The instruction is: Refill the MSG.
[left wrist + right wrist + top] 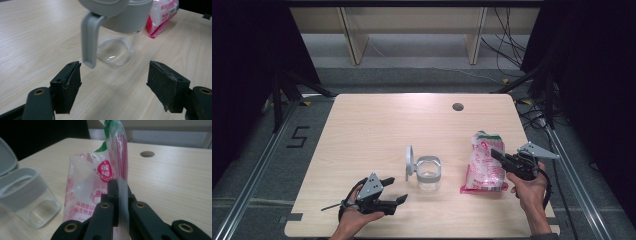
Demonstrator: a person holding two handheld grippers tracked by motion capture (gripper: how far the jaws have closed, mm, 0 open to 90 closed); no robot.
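Two containers are sitting on the pale wooden worktop [377,130]: a clear jar [429,174] near the middle and a pink-and-white printed bag [483,162] toward three o'clock of it. From the high view, the jar is standing upright with a grey collar round its mouth and its grey lid [410,162] swung open, standing on edge at the jar's nine o'clock side. Nothing is showing inside the jar; through its glass wall in the left gripper view only the transparent base [115,51] and the worktop grain beneath are visible. The bag is standing tall, its green-trimmed top pointing toward twelve o'clock, and the light filling is sitting in its lower part; what the filling is cannot be made out. The right gripper [499,154], in the person's right hand [527,187] at about four o'clock of the worktop, is pinching the bag: in the right gripper view its black fingers [113,195] are closing tight on a fold of the bag's clear plastic film [123,195], with the red printed label rising just above them. The left gripper [394,189], at about seven o'clock of the worktop and near the jar, is lying in the left hand [357,212] with its fingers [68,86] standing wide apart and gripping nothing; the lid's grey hinge arm [89,40] is hanging just beyond them.
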